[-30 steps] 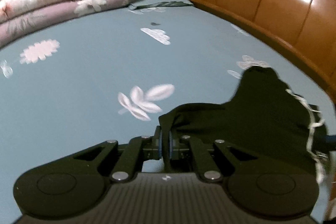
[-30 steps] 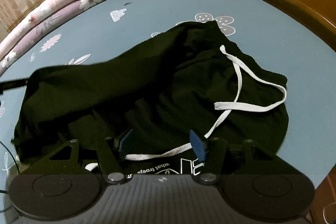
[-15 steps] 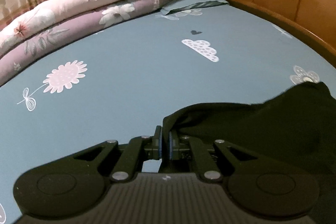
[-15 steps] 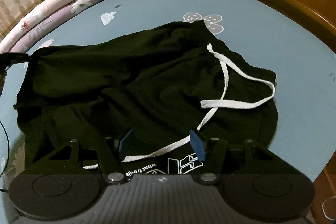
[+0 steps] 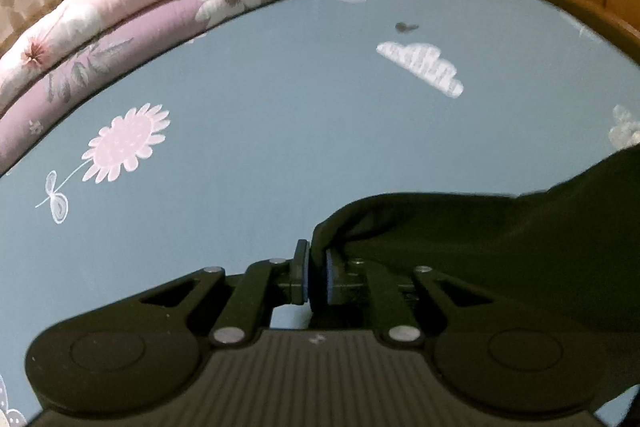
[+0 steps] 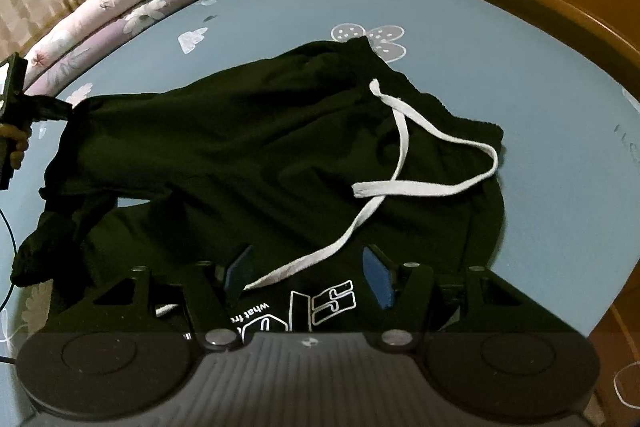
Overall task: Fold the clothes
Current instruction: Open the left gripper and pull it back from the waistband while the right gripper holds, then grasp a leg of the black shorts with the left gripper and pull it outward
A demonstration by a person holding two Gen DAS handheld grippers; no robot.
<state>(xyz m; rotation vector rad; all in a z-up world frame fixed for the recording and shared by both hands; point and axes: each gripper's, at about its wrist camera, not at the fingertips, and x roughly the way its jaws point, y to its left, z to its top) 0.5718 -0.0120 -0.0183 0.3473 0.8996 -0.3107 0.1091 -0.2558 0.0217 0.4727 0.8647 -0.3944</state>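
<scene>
Black shorts (image 6: 248,155) w/ white drawstring (image 6: 404,187) lie spread on a blue bed (image 6: 500,67). Left gripper (image 5: 316,277) pinches a corner of the fabric, lifting it. Right gripper (image 6: 308,277) hangs spread wide over the near edge.

- We read white lowercase words "what fr…" on the black fabric shorts (image 6: 280,155), at their near edge in the right wrist view; the rest of the line is cut off behind the gripper body.
- Just above those words we see large white outlined block characters on the same shorts; they look like letters or digits, but we cannot tell which.
- In the left wrist view we find no readable text.
</scene>
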